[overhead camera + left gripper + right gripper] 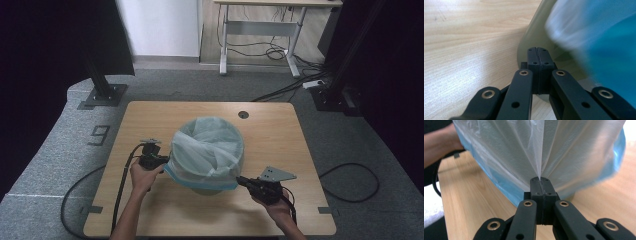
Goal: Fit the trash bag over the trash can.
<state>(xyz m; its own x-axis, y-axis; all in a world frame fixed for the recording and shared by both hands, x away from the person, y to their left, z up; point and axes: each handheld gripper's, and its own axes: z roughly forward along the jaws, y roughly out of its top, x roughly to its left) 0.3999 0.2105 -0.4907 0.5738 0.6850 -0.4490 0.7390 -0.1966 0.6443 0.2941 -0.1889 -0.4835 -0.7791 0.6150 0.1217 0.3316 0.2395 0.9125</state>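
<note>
The upright bin, near the tabletop's front edge, is mostly hidden under its bag. The right gripper is clenched on the film; the left gripper is closed, perhaps gripping it too.

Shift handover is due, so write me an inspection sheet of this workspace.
Surface: wooden table, bare wood around the bin, round hole near the far edge.
Job's things: bin at mid-table, pale blue bag draped over its rim.
Clutter: nothing seen.
Grippers: left gripper, jaws shut at the bin's side, whether on film cannot be told; right gripper, jaws shut on a gathered fold of the bag.
Cables: gripper cable trails off the near edge; more cables on the floor.
Surroundings: grey carpet, a desk behind, dark stands at both sides.
</note>
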